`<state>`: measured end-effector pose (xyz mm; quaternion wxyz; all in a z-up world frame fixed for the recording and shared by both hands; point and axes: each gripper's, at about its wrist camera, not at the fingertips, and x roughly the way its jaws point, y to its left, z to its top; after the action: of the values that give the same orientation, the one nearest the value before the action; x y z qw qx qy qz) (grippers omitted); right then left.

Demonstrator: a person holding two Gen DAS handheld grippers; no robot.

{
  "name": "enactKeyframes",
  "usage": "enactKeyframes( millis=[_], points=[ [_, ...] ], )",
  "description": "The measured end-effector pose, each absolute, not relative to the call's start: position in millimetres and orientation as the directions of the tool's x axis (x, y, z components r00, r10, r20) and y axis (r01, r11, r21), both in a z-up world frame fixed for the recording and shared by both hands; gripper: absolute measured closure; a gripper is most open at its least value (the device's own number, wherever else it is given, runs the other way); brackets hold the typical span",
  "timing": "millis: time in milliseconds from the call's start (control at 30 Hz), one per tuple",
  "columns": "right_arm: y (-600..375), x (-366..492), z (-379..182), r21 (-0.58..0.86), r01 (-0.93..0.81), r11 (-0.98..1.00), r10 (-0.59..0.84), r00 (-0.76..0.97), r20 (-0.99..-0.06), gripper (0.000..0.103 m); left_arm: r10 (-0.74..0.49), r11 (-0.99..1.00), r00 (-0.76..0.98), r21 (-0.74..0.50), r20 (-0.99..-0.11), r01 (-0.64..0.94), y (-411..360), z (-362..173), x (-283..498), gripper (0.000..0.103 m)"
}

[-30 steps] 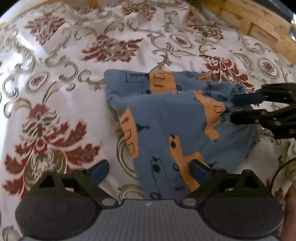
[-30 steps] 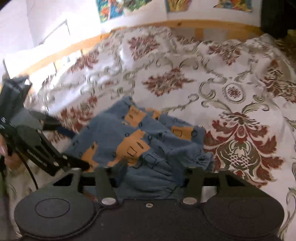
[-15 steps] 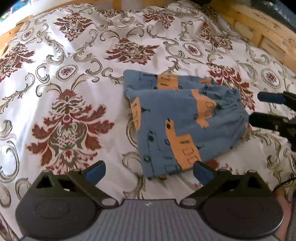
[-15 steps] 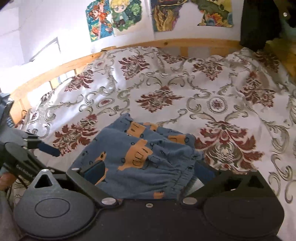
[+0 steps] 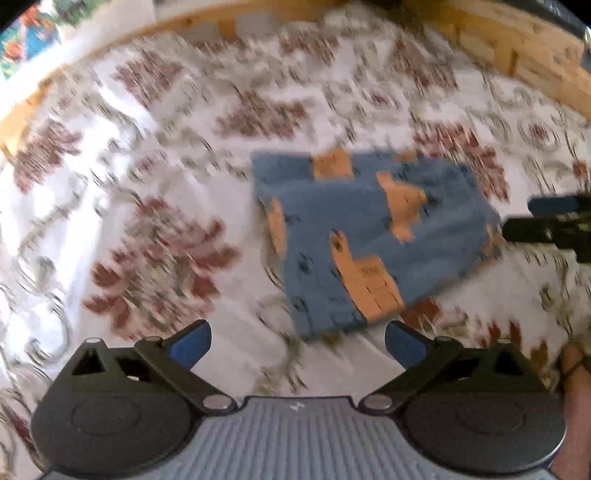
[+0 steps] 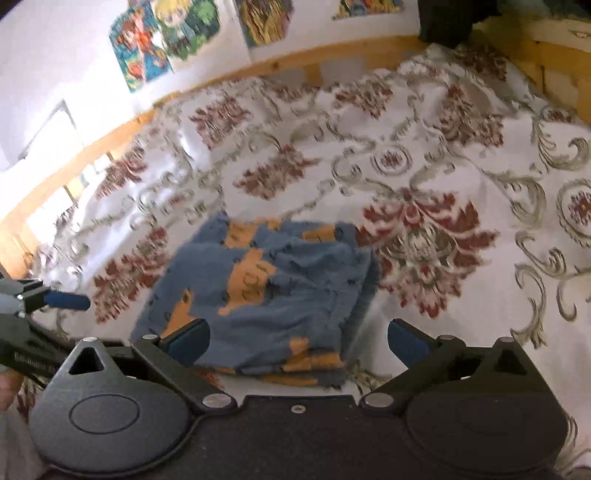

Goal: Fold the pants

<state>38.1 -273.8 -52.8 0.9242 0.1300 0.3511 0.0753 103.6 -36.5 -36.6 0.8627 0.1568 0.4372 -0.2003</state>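
The blue pants [image 5: 362,236] with orange patches lie folded into a compact rectangle on the floral bedspread [image 5: 147,229]. In the right wrist view the same pants [image 6: 273,291] sit just ahead of the fingers. My left gripper [image 5: 298,341] is open, held back from the near edge of the pants with nothing between its fingers. My right gripper [image 6: 299,339] is open too, above the pants' waistband end, holding nothing. The right gripper's fingers [image 5: 550,218] show at the right edge of the left wrist view, apart from the cloth. The left wrist view is blurred.
A wooden bed frame [image 6: 258,70] runs along the far side and the right [image 5: 517,55]. Posters [image 6: 166,33] hang on the white wall behind. A dark object [image 6: 443,18] stands at the far corner. The left gripper's finger [image 6: 66,300] shows at the left edge.
Both grippers have let go of the pants, opened and pulled back and upward. The pants now lie flat and folded on the bedspread.
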Motion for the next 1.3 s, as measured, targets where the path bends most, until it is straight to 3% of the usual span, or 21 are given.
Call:
enactKeyframes(
  millis=[200,367,533,667,867,1133,1300],
  points=[
    [-274.0,52.7,-50.0,0.281,-0.048,0.958,0.217,0.765,-0.606,0.001,-0.363,0.898,0.621,-0.082,-0.695,0.433,-22.1,-12.4,120.3,0.0],
    [-292.1,66.8,-65.6,0.398,0.008,0.917,0.269,0.725,-0.634,0.001,-0.352,0.908,0.57,-0.123,-0.743,0.4,-30.4,-35.9,152.6,0.0],
    [-312.3,93.3,-75.6,0.447,-0.058,0.893,0.379,0.634,-0.674,0.001,-0.364,0.908,0.498,-0.182,-0.788,0.376,-27.2,-65.4,170.6,0.0],
    [-331.3,109.8,-91.8,0.507,-0.07,0.859,0.453,0.566,-0.689,0.001,-0.32,0.926,0.491,-0.157,-0.81,0.344,-24.7,-75.8,174.1,0.0],
    [-341.0,114.5,-106.7,0.665,-0.032,0.746,0.579,0.523,-0.625,0.001,-0.294,0.925,0.495,-0.113,-0.818,0.363,-30.6,-78.6,173.6,0.0],
    [-338.1,116.4,-109.1,0.687,0.0,0.726,0.581,0.534,-0.614,0.001,-0.297,0.917,0.474,-0.109,-0.829,0.384,-36.5,-83.4,176.1,0.001],
    [-344.2,116.4,-111.7,0.727,0.034,0.686,0.6,0.54,-0.591,0.007,-0.31,0.916,0.467,-0.13,-0.828,0.379,-34.0,-80.7,177.1,0.008]
  ],
)
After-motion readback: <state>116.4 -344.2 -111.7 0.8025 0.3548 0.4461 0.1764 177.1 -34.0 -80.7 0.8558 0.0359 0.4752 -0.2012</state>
